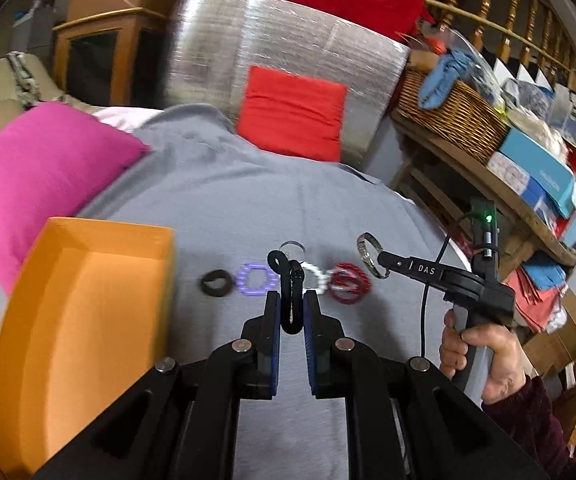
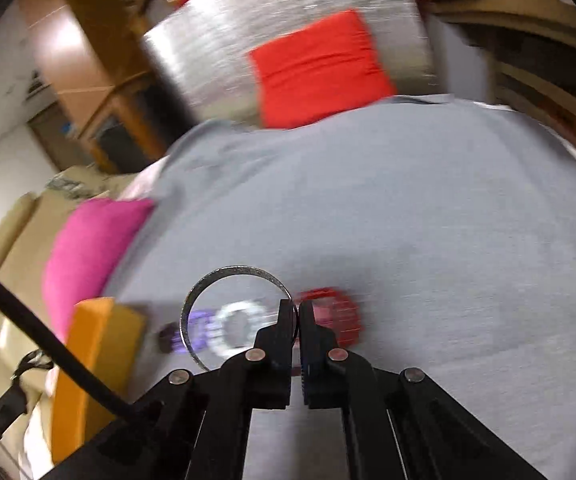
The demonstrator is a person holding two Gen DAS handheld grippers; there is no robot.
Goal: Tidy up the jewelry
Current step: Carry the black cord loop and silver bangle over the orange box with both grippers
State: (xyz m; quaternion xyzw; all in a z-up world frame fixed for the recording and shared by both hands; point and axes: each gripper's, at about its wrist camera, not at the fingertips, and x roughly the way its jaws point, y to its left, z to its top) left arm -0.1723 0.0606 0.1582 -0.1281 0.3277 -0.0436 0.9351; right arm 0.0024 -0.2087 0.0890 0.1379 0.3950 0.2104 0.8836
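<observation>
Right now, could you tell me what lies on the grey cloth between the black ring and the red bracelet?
In the left wrist view, a purple bracelet and a white bracelet lie between the black ring and red bracelet.

- A black cord bracelet point(image 1: 291, 300) hangs pinched between my left tongs.
- A thin silver bangle point(image 2: 224, 308) stands upright in my right tongs.
- Black point(image 1: 216, 282), purple point(image 1: 256, 279), white point(image 1: 316, 276) and red point(image 1: 348, 283) rings lie in a row on the grey cloth point(image 1: 248, 208).
- The orange tray point(image 1: 84, 320) sits left of them.
</observation>
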